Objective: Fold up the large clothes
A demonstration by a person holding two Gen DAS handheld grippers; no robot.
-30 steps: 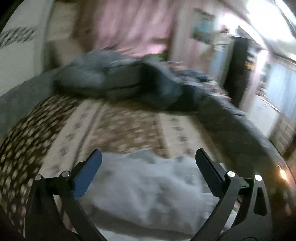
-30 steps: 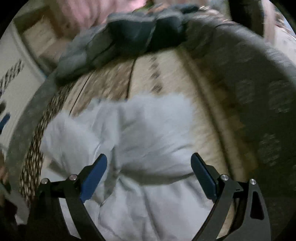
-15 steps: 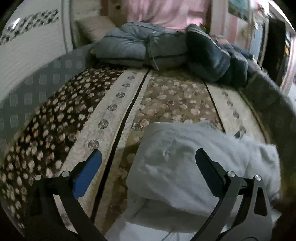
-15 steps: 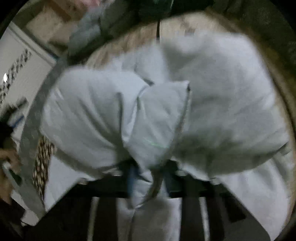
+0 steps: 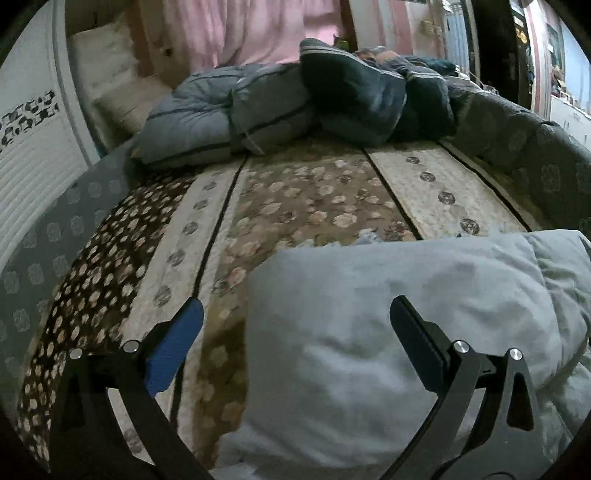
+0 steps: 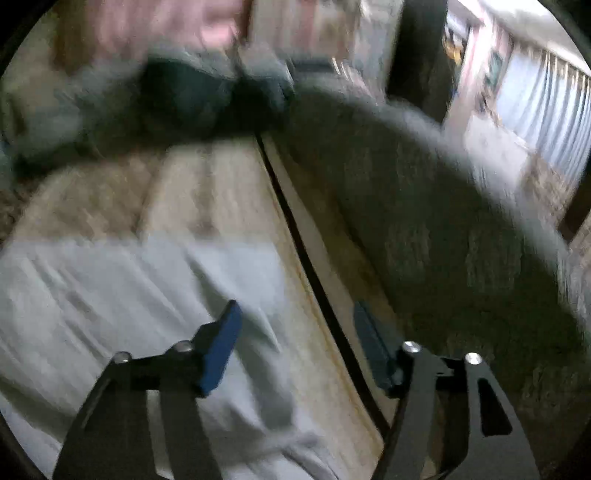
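The pale grey garment (image 5: pixel 388 332) lies partly folded on the bed (image 5: pixel 295 192), under both open, empty jaws; the right gripper (image 6: pixel 295 343) has just been opening. More folds seem left.

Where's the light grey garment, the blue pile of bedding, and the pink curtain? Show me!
light grey garment (image 5: pixel 406 295): left wrist view, on its smooth folded top.
blue pile of bedding (image 5: pixel 229 107): left wrist view, on the lighter blue cushion-like part.
pink curtain (image 5: pixel 236 29): left wrist view, on its hanging folds.
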